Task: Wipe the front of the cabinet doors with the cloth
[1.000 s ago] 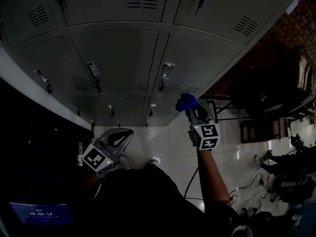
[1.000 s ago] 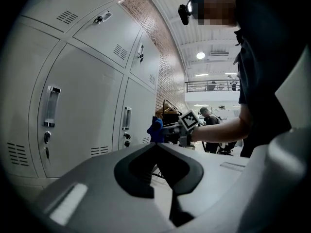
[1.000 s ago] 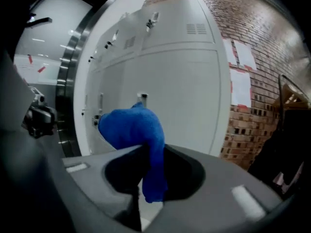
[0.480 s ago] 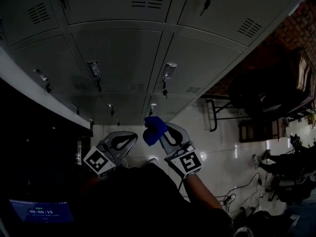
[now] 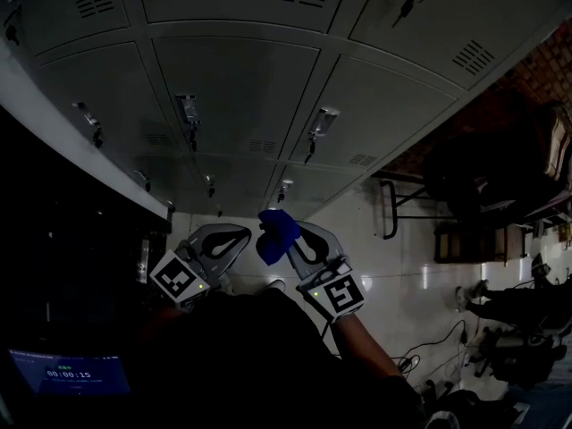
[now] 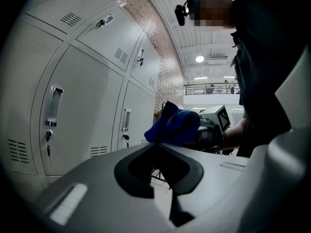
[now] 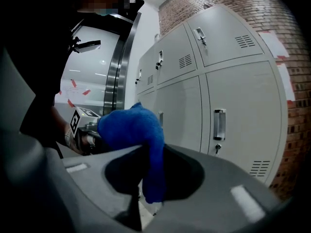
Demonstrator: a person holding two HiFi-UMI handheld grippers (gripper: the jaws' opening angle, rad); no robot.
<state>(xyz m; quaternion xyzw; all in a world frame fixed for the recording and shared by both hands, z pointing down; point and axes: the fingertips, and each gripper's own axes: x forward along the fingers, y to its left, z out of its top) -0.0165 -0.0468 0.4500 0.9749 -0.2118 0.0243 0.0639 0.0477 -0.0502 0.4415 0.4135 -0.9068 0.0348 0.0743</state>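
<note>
The grey cabinet doors (image 5: 241, 88) with handles and keys fill the top of the head view. My right gripper (image 5: 284, 232) is shut on a bunched blue cloth (image 5: 275, 231), held low near my body and off the doors. The cloth (image 7: 131, 127) bulges above the jaws and hangs down between them. My left gripper (image 5: 241, 234) sits just left of it, jaws closed with nothing between them. In the left gripper view the cloth (image 6: 175, 125) shows just past my left gripper (image 6: 158, 147), with the doors (image 6: 82, 110) to the left. The doors (image 7: 243, 110) stand to the right of my right gripper (image 7: 146, 149).
A black metal frame (image 5: 398, 208) stands on the white tiled floor right of the lockers, with dark furniture (image 5: 500, 164) behind it. Cables (image 5: 429, 351) trail over the floor at lower right. A small lit screen (image 5: 71, 378) glows at lower left.
My right gripper has come down and left from the lower cabinet door with the cloth, and now rests next to the left gripper. The left gripper has barely moved.
</note>
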